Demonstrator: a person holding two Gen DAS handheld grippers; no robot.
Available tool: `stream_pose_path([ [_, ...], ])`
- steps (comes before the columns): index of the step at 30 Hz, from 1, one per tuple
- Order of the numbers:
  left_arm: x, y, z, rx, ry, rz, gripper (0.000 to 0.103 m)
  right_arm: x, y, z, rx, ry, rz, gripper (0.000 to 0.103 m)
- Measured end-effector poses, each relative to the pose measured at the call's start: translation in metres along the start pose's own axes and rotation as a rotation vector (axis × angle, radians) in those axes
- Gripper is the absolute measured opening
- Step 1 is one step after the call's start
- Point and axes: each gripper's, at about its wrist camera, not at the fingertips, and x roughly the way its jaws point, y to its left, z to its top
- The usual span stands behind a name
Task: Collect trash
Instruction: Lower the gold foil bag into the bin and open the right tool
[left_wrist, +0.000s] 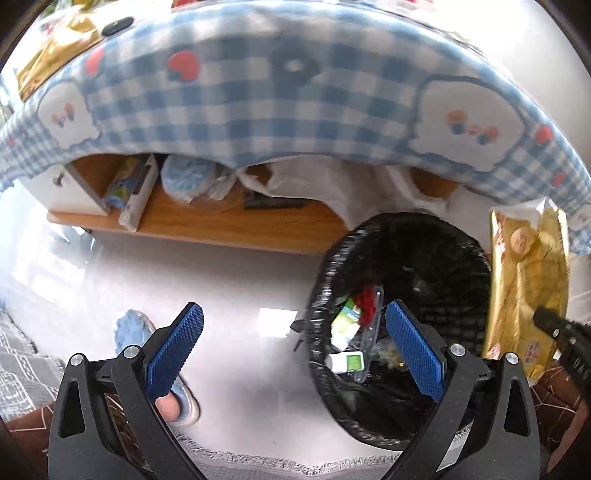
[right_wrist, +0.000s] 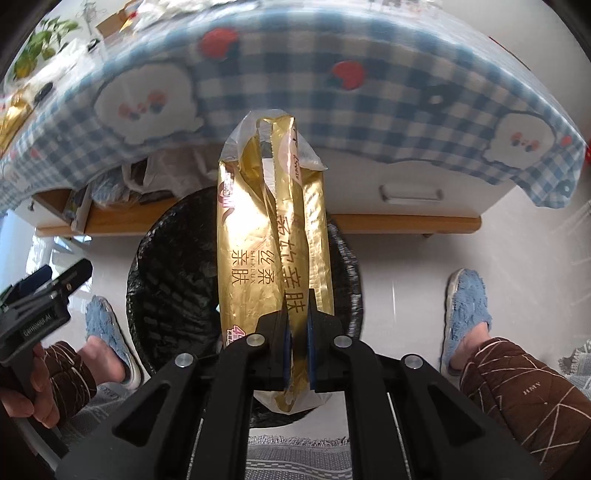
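Right wrist view: one gold foil wrapper (right_wrist: 273, 236), long and crumpled, printed with characters, is pinched near its lower end between the two blue-padded fingers of the right gripper (right_wrist: 298, 347), whose jaws are pressed together on it. The wrapper hangs directly over one round bin (right_wrist: 155, 266) lined with a black bag, standing on a pale glossy floor (right_wrist: 402, 280).

In the left wrist view the bin (left_wrist: 436, 251) already holds several pieces of trash — a green-and-white carton (left_wrist: 345, 325), a small white box (left_wrist: 347, 362), clear plastic and something red. The left gripper (left_wrist: 293, 349) has its jaws spread wide with nothing between them; its right finger sits over the bin's mouth, its left finger over bare floor.

Two feet in blue fluffy slippers (right_wrist: 467, 306) stand either side of the bin, with open floor between them and it.

Behind the bin runs a low wooden shelf (right_wrist: 406, 223) under a table draped in one blue-checked cloth (right_wrist: 388, 103) — its edge hangs just beyond the bin's far rim. A grey rug (left_wrist: 22, 354) borders the near floor.
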Motion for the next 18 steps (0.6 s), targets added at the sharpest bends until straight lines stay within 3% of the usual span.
stream_pose_path([
  [10,0.014,0.039,-0.011,0.005,0.005,0.027,0.096,0.042,0.033,-0.012,-0.009,0.066,-0.004,0.005],
  [18,0.019,0.043,-0.017,-0.005,0.003,0.023,0.096,0.049,0.043,-0.014,-0.018,0.074,0.01,0.005],
])
